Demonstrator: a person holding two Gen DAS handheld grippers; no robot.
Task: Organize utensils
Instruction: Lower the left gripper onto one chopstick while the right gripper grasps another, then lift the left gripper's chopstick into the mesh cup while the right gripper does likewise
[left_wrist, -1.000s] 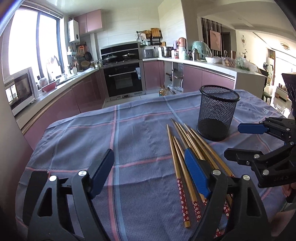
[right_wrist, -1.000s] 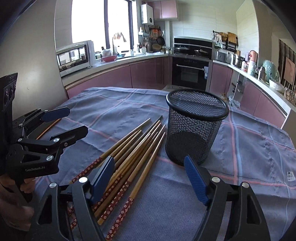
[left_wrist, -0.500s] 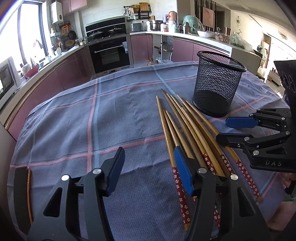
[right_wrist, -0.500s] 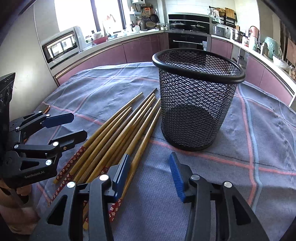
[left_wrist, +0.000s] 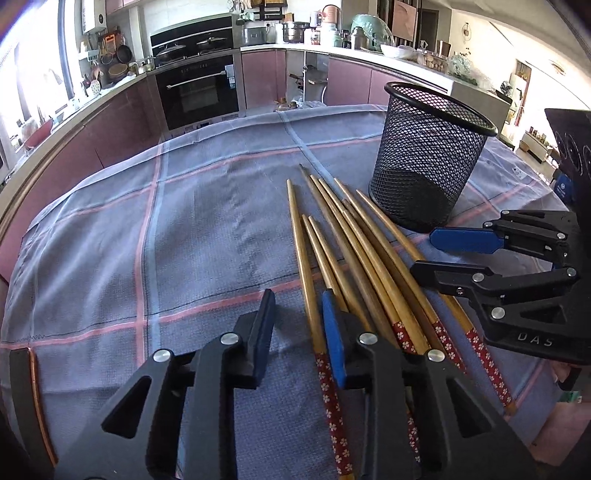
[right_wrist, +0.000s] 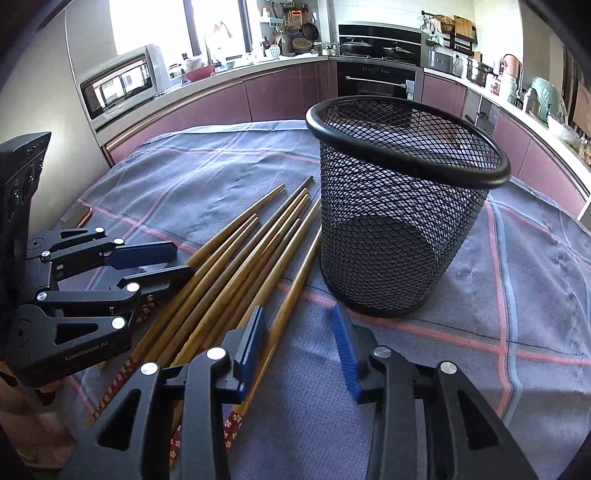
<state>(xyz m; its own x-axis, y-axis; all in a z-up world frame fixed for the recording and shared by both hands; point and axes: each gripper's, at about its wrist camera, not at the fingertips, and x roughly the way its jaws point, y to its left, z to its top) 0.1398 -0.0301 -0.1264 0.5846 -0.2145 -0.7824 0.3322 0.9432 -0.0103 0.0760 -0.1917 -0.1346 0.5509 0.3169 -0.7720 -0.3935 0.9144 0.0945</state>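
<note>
Several wooden chopsticks (left_wrist: 354, 251) (right_wrist: 236, 258) with red flowered ends lie fanned on the checked tablecloth (left_wrist: 184, 240), beside an upright black mesh cup (left_wrist: 424, 166) (right_wrist: 399, 221) that looks empty. My left gripper (left_wrist: 299, 332) is low over the fan's left edge. Its jaws are closing with the leftmost chopstick between them, against the right pad only. My right gripper (right_wrist: 299, 336) is closing around the chopstick nearest the cup, which lies by its left pad. Each gripper also appears in the other's view: the right gripper (left_wrist: 436, 254) and the left gripper (right_wrist: 181, 262).
A dark flat object with a copper edge (left_wrist: 26, 387) (right_wrist: 79, 218) lies at the table's left edge. Behind the table run pink kitchen cabinets (right_wrist: 280, 96) with a built-in oven (left_wrist: 199, 92). The cloth (right_wrist: 517, 295) stretches bare to the right of the cup.
Both grippers have come down and forward onto the chopsticks, and both pairs of jaws have narrowed from wide open. The cup and chopsticks have not moved.
</note>
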